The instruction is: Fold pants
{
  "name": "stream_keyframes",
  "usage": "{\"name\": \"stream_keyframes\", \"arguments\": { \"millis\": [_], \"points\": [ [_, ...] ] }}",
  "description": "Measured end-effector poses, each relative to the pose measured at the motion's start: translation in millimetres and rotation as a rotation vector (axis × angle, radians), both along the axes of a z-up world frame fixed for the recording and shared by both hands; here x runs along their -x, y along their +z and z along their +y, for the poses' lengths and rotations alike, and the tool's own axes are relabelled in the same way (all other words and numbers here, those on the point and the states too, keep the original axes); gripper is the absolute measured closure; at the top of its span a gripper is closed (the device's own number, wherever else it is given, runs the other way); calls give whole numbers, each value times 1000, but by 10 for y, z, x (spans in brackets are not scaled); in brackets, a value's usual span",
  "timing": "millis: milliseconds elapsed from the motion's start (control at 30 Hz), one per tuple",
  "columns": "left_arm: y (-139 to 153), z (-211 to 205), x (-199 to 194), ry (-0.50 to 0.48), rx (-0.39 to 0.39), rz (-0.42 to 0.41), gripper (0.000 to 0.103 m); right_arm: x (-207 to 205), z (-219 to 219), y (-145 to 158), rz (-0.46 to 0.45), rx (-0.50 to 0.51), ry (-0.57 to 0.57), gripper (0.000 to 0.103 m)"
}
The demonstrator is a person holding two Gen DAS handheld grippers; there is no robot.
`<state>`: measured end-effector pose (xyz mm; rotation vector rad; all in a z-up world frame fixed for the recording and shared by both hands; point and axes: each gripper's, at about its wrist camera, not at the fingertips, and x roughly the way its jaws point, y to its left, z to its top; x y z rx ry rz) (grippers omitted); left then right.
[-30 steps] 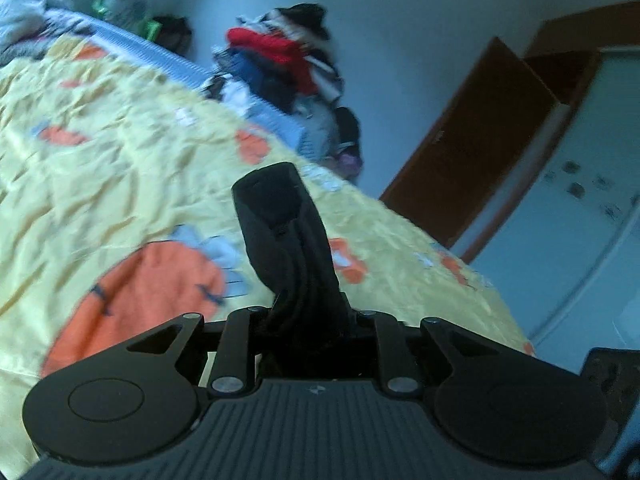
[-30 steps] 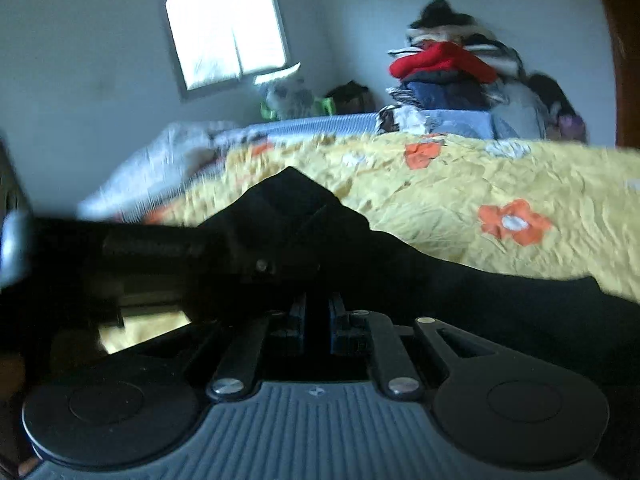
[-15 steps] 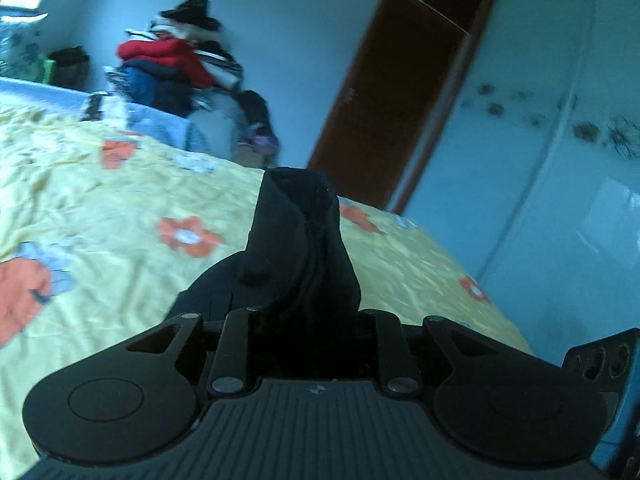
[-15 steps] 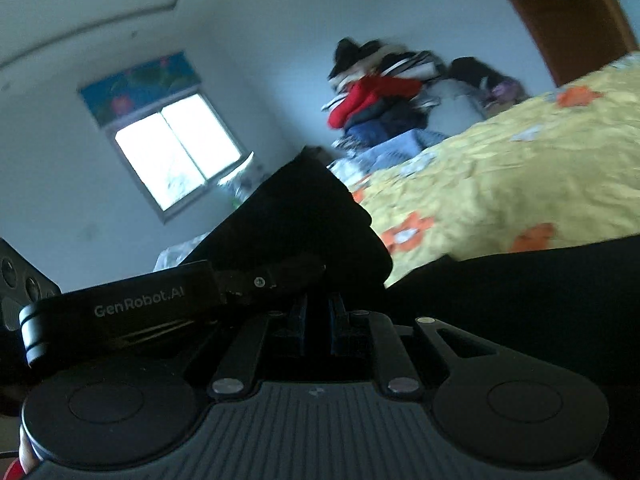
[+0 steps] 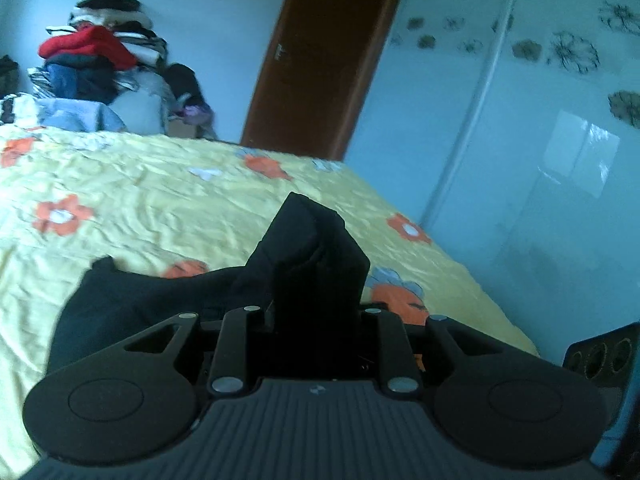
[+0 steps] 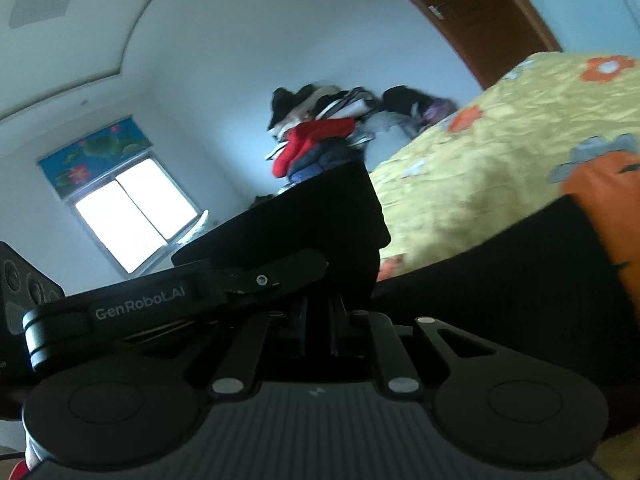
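Left gripper (image 5: 316,300): jaws clamped on a bunched fold of the black pants (image 5: 312,248), fabric hiding the tips. The rest of the pants trails off toward 9 o'clock onto the yellow flowered bed (image 5: 160,200).

Right gripper (image 6: 320,300): jaws nearly closed, pinching another fold of the pants (image 6: 320,216), which drape away to 3 o'clock.

Clothes pile (image 5: 92,60) at 10 o'clock in the left view, brown door (image 5: 320,56) at 12. Window (image 6: 136,216) at 9 in the right view.

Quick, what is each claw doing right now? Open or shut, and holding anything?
Left claw: shut on a bunched fold of the black pants.
Right claw: shut tight on the black pants too.
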<state>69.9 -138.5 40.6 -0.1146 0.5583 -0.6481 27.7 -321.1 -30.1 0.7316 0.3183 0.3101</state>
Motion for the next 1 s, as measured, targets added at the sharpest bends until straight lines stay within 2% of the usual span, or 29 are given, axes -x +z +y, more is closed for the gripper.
{"name": "stream_keyframes", "arguments": {
  "millis": [433,533,667,700,767,900,1000],
  "points": [
    [-247,-685,14,-101,-63,37,77,195,-562,-305,78,-55,-114,92],
    [-304,-793,2,-100,-65,57,68,220,-656,-366,106,-63,-141,92],
    [-350,-821,-51,-133,-44,135,48,252,-794,-421,162,-71,-198,92],
    [-344,-802,-57,-163,-32,153,40,276,-839,-421,177,-51,-223,92],
    [-299,-725,-20,-198,-15,140,37,340,-930,-405,193,-10,-279,92],
    [-154,-427,-33,-130,-31,47,22,509,-1054,-264,235,193,-503,92],
    [-151,-235,-203,51,-154,-43,22,474,-1093,-153,201,216,-495,92]
  ]
}}
